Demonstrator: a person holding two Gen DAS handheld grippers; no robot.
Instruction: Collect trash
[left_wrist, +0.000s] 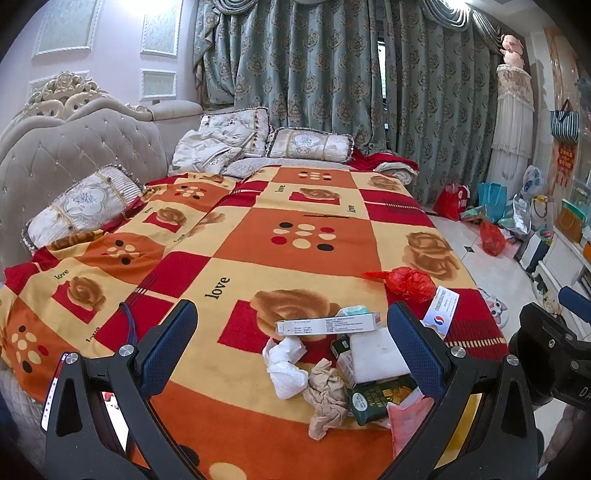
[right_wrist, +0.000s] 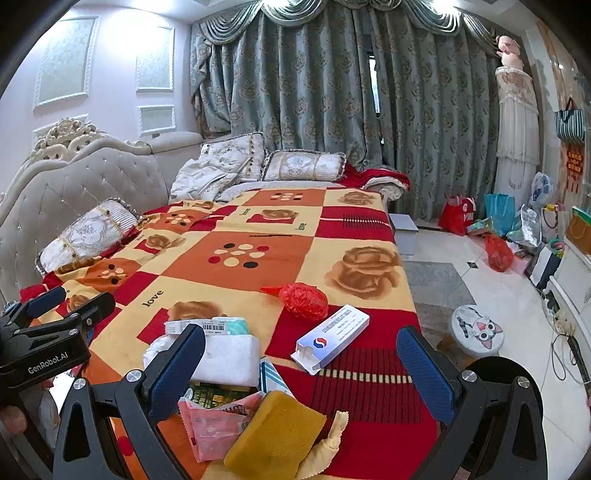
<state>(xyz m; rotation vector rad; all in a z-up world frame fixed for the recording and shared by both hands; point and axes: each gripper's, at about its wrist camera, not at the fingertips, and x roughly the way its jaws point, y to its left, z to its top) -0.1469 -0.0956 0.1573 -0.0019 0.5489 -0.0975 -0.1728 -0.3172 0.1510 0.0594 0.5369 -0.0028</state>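
Observation:
Trash lies on the near end of a bed blanket (left_wrist: 303, 266). In the left wrist view I see a crumpled white tissue (left_wrist: 285, 363), a beige crumpled wad (left_wrist: 327, 395), a long white box (left_wrist: 328, 325), a white foam block (left_wrist: 376, 354), a green packet (left_wrist: 380, 400), a red plastic bag (left_wrist: 406, 282) and a white-blue box (left_wrist: 441, 310). My left gripper (left_wrist: 295, 347) is open above the pile. My right gripper (right_wrist: 301, 369) is open over the white-blue box (right_wrist: 332, 338), the red bag (right_wrist: 304, 301), a yellow sponge (right_wrist: 275, 435) and a pink packet (right_wrist: 214, 424).
Pillows (left_wrist: 83, 205) and a tufted headboard (left_wrist: 74, 155) stand at the left. Curtains (left_wrist: 332, 74) hang behind. Bags (right_wrist: 495, 210) clutter the floor at the right, with a cat-face stool (right_wrist: 476, 330) beside the bed.

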